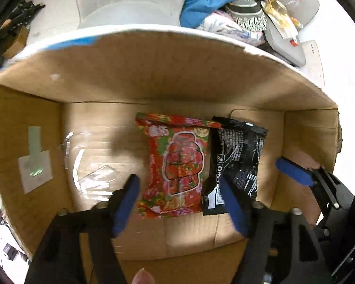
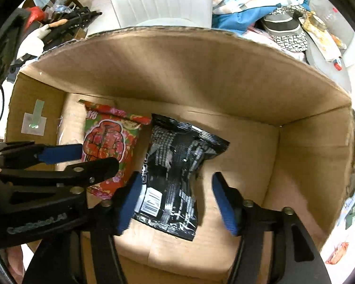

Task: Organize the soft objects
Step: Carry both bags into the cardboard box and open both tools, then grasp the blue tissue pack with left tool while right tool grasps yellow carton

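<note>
A red flowered snack packet (image 1: pixel 177 163) and a black snack packet (image 1: pixel 239 156) lie side by side on the floor of a cardboard box (image 1: pixel 153 71). My left gripper (image 1: pixel 179 203) is open above the red packet, empty. My right gripper (image 2: pixel 175 196) is open above the black packet (image 2: pixel 175 165), empty. The red packet (image 2: pixel 108 139) lies left of it, partly behind the left gripper's fingers (image 2: pixel 59 153). A right gripper finger (image 1: pixel 293 170) shows at the box's right wall in the left wrist view.
A pile of cloths, a pillow and slippers (image 1: pixel 239 7) lies behind the box; it also shows in the right wrist view (image 2: pixel 267 2). A white ribbed bin (image 2: pixel 158 0) stands behind the box. Clutter (image 2: pixel 59 19) sits at far left. Loose tape (image 1: pixel 92 177) lies on the box floor.
</note>
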`<state>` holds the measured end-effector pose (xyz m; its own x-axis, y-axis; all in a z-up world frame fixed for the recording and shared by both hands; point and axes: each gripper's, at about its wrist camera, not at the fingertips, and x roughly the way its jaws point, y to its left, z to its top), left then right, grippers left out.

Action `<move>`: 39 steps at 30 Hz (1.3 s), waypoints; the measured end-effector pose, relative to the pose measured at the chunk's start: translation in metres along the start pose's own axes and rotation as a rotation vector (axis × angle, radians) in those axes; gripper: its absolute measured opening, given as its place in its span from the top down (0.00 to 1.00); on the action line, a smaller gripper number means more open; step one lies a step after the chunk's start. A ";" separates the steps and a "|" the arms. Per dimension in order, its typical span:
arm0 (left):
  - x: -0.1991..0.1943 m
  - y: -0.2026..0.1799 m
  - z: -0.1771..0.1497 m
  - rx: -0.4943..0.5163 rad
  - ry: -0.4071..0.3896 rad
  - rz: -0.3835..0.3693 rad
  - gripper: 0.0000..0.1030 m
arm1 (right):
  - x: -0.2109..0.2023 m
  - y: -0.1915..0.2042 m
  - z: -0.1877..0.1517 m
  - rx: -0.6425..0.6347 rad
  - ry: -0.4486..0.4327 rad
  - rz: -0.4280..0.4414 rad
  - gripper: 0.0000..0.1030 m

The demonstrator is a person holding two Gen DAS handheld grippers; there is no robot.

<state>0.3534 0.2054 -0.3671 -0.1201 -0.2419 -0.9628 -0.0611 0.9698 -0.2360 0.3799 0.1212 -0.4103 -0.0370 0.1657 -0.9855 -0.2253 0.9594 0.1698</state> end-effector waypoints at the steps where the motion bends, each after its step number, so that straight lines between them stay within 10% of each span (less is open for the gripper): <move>1: -0.004 0.001 -0.002 0.001 -0.011 0.002 0.27 | -0.004 -0.001 -0.003 0.008 -0.001 0.013 0.13; 5: -0.024 -0.001 -0.019 0.002 -0.062 0.033 0.05 | -0.019 0.000 -0.017 0.011 -0.002 -0.003 0.13; 9: -0.042 0.005 -0.041 -0.018 -0.119 0.050 0.04 | -0.035 -0.004 -0.034 0.055 0.003 -0.005 0.00; 30: -0.116 -0.019 -0.148 -0.007 -0.336 0.155 0.04 | -0.135 0.008 -0.141 0.111 -0.133 -0.023 0.00; 39: -0.155 -0.088 -0.170 0.092 -0.408 0.137 0.04 | -0.193 -0.044 -0.194 0.238 -0.239 0.078 0.00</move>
<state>0.2086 0.1521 -0.1743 0.2814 -0.0970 -0.9547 0.0190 0.9952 -0.0955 0.2077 0.0023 -0.2279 0.1906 0.2621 -0.9460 0.0038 0.9635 0.2677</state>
